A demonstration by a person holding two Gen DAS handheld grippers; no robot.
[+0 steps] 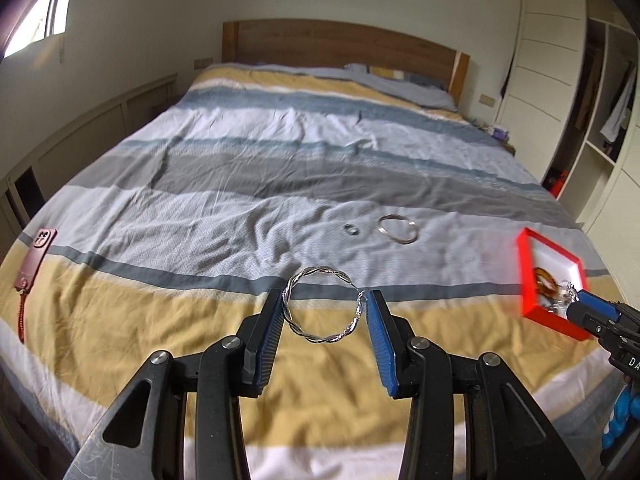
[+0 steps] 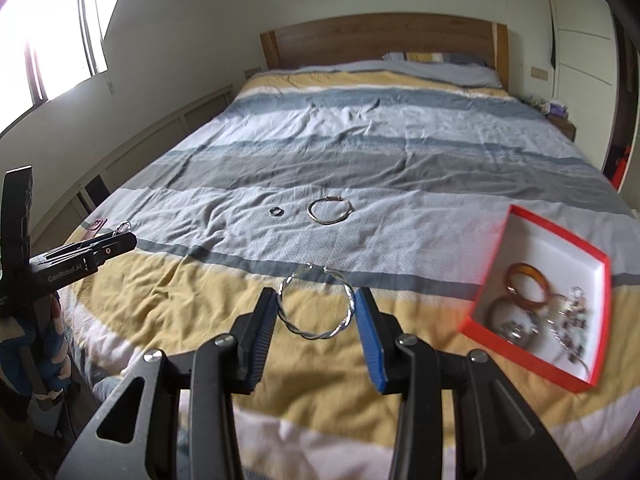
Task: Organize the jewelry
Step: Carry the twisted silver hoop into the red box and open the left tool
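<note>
Each gripper holds a twisted silver bangle across its width. My left gripper [image 1: 325,302] is shut on one twisted bangle [image 1: 320,308] above the yellow stripe of the bed. My right gripper [image 2: 316,300] is shut on another twisted bangle [image 2: 316,308], left of the red jewelry box [image 2: 540,300]. The box holds amber bangles [image 2: 528,280] and several silver pieces. A plain silver bangle [image 2: 330,210] and a small ring [image 2: 276,211] lie on the bedspread farther ahead. They also show in the left wrist view as the bangle [image 1: 398,230] and the ring [image 1: 352,230].
A maroon phone [image 1: 34,256] with a red cord lies at the bed's left edge. The wooden headboard [image 1: 340,48] is far ahead. A wardrobe [image 1: 560,80] stands to the right. The red box [image 1: 552,280] sits near the bed's right side.
</note>
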